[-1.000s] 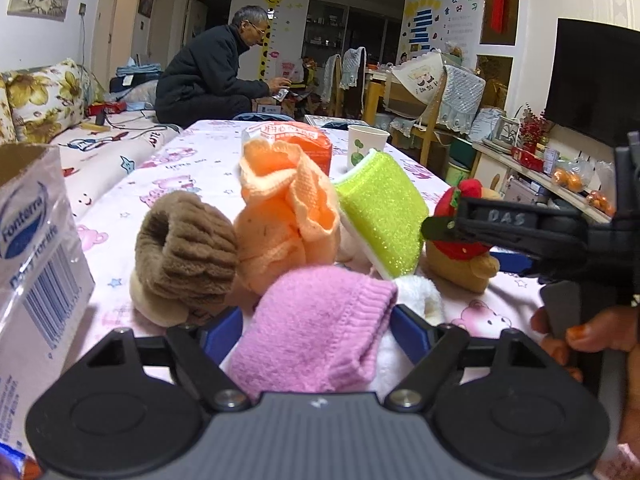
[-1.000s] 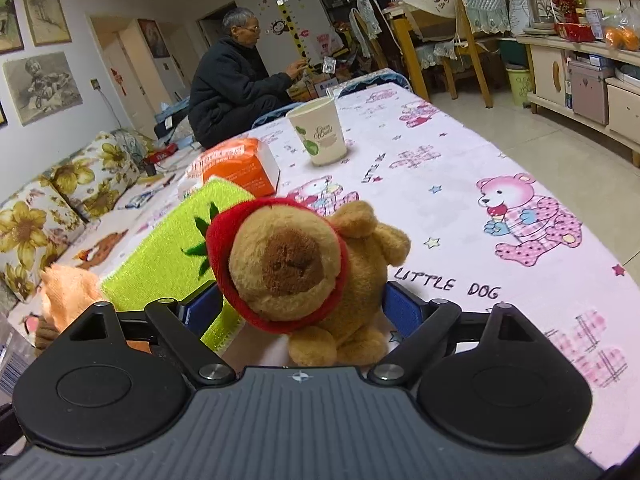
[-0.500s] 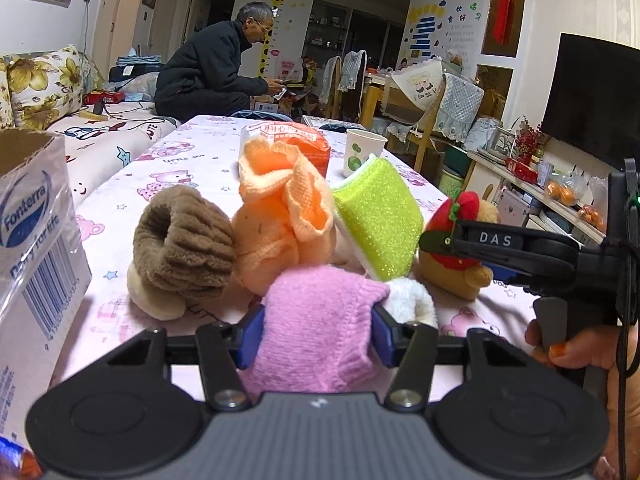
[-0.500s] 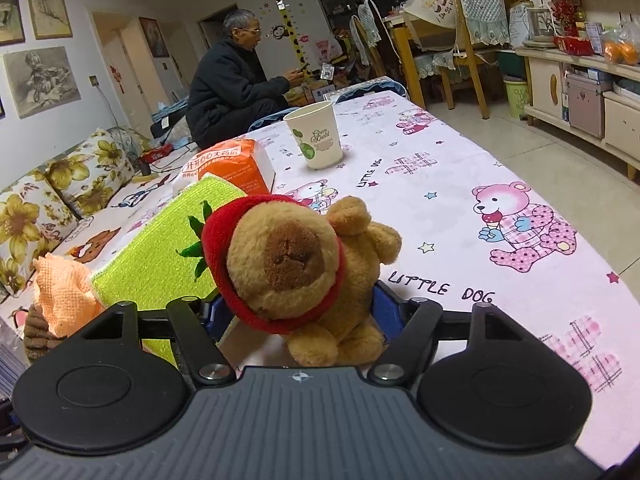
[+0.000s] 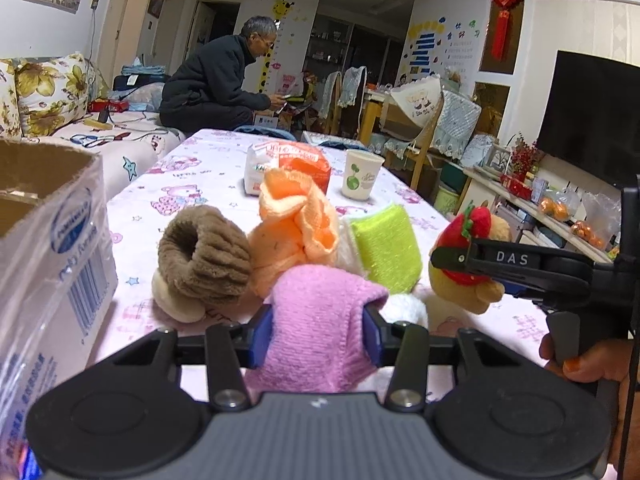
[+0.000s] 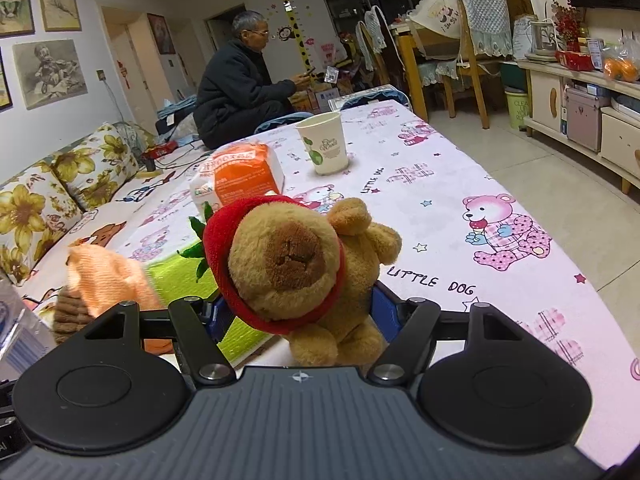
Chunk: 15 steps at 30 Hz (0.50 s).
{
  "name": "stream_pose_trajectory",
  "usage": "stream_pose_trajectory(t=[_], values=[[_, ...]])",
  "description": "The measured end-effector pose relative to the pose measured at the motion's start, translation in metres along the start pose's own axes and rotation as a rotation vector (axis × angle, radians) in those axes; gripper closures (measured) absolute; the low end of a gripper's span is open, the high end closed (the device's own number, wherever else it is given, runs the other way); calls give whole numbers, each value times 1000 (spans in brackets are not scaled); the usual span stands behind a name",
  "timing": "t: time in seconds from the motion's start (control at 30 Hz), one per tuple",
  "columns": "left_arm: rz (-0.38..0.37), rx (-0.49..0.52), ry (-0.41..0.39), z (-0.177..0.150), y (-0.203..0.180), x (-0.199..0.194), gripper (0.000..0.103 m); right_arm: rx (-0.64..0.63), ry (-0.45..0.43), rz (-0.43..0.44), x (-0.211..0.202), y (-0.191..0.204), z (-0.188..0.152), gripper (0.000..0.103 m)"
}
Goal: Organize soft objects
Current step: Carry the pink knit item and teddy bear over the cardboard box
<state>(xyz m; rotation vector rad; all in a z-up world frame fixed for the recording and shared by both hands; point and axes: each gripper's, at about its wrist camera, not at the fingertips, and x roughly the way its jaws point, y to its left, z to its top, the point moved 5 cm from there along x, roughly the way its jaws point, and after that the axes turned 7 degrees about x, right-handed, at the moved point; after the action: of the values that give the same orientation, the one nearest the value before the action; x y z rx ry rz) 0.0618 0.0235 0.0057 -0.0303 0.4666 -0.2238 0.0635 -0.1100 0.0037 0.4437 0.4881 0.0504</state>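
Sock (image 5: 316, 320) between left claw (image 5: 318, 330) fingers. Just ahead: rolled socks (image 5: 204, 256) left, sponge (image 5: 386, 252) right. Box (image 5: 44, 264) far left. Plush bear (image 6: 296, 268) in right claw (image 6: 298, 312); cup (image 6: 324, 142), packet (image 6: 240, 176) beyond on tabletop (image 6: 440, 184).

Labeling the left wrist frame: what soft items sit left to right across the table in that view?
Brown fuzzy sock → orange knit cloth → pink knit sock, clamped in the left gripper → green pad → plush bear, held by the right gripper.
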Motion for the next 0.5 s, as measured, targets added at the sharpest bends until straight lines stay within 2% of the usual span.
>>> stream_pose_trajectory(t=[0.5], values=[[-32, 1, -88, 10, 2, -35, 58, 19, 16, 69, -16, 7, 2, 17]])
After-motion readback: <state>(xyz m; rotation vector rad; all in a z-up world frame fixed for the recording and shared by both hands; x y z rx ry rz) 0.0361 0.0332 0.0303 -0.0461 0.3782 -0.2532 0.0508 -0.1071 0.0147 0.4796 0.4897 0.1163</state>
